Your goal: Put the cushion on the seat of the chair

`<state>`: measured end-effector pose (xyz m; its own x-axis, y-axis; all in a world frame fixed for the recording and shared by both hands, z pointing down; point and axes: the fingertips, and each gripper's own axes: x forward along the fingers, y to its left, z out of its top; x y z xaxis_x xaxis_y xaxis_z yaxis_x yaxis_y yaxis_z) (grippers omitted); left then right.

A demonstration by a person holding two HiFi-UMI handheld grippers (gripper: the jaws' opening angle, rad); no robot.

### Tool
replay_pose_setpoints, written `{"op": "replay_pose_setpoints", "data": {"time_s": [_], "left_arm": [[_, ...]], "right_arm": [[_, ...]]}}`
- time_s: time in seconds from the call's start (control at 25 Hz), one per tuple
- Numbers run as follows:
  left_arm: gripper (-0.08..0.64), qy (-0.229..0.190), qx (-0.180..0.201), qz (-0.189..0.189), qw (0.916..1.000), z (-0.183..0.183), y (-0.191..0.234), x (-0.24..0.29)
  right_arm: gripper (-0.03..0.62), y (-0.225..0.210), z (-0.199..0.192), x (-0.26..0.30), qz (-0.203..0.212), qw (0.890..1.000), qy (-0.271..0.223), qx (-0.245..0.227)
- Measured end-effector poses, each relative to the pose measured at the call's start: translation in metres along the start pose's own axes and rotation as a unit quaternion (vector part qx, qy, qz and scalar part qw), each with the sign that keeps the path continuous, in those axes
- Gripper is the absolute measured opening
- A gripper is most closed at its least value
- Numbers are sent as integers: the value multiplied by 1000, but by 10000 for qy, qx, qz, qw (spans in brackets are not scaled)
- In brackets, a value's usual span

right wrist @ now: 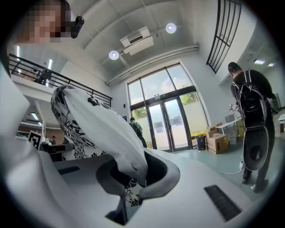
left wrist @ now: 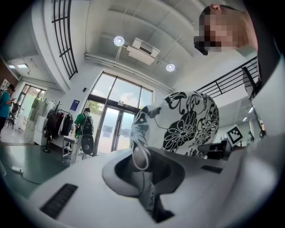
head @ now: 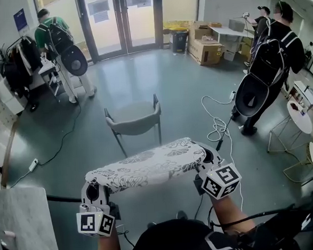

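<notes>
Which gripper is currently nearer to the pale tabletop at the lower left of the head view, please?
Left. The left gripper is just right of the tabletop; the right gripper holds the cushion's far end, further away.

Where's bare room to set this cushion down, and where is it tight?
The chair seat, between its armrests, is bare. The floor between chair and glass doors is open too. Crowded: right of the chair, where white cable loops toward a standing person.
</notes>
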<state>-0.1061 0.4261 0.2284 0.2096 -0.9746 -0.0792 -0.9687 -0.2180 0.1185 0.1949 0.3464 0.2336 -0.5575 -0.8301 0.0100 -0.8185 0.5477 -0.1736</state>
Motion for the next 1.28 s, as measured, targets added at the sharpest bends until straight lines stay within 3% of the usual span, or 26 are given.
{"op": "replay_pose_setpoints", "data": {"time_s": [0.4,0.76,0.96,1.12,1.28], "left_arm": [[20,21,-119,36,9999,-12,13,-5],[20,-51,-102,-203,9997,-29,36,-12],[19,-69,-246,-194,9995,-43,50,-31],[20,-53,-123,-306,9994,-47,48,-16],[19,-75,-234,-71,9997,-54,48,7]], "right_arm": [[35,10,-12,1,-47,9999,118,-33],[37,26,-27,9,-210,9996,146,-109],[37,48,-50,-4,-270,9993,224,-106],[37,33,-46,10,-284,9994,190,-102],[37,13,-48,33,-156,9997,134,-94]]}}
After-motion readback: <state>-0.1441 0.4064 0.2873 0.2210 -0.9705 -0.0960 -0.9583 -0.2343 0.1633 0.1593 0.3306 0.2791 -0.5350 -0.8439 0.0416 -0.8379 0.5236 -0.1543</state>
